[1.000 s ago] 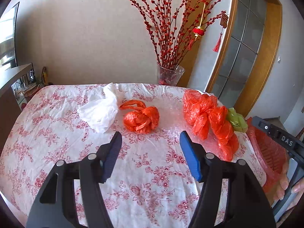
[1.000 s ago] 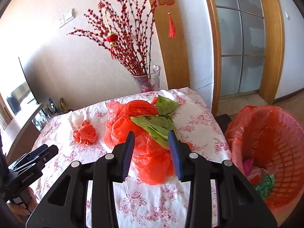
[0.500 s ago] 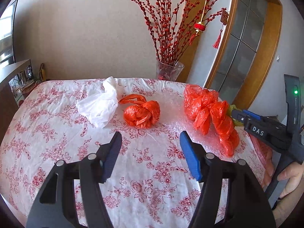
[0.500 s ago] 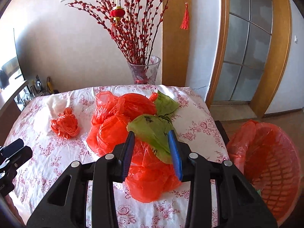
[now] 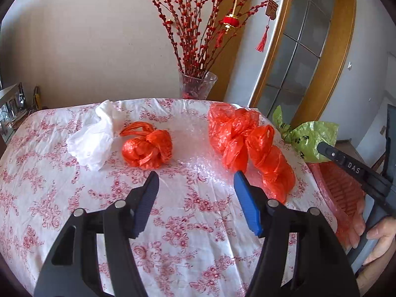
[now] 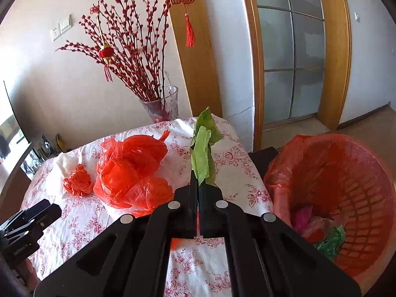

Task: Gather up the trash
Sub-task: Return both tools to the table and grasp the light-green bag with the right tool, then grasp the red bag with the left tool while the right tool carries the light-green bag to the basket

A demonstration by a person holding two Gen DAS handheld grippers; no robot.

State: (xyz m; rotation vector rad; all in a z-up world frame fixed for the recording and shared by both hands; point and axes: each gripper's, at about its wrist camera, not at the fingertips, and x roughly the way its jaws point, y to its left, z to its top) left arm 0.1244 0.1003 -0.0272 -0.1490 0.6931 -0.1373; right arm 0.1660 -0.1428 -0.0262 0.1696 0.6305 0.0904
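My right gripper (image 6: 198,177) is shut on a crumpled green bag (image 6: 203,152), which stands up out of its jaws, clear of the pile. From the left wrist view the green bag (image 5: 307,137) hangs past the table's right edge at the tip of the right gripper (image 5: 321,147). A pile of red bags (image 5: 247,141) lies on the floral tablecloth (image 5: 185,222), seen as red bags (image 6: 131,170) left of my right jaws. An orange knotted bag (image 5: 146,148) and a white bag (image 5: 94,136) lie further left. My left gripper (image 5: 195,177) hovers open over the cloth, nothing between its fingers.
A red-lined orange basket (image 6: 366,163) stands on the floor right of the table with some trash inside, its basket rim (image 5: 341,193) under the right gripper. A glass vase (image 5: 196,86) of red branches stands at the table's back edge. A clear bubble wrap sheet (image 5: 190,148) lies under the bags.
The right jaws closed on the green bag and lifted it off the red pile. The left gripper drifted a little over the table, still open.
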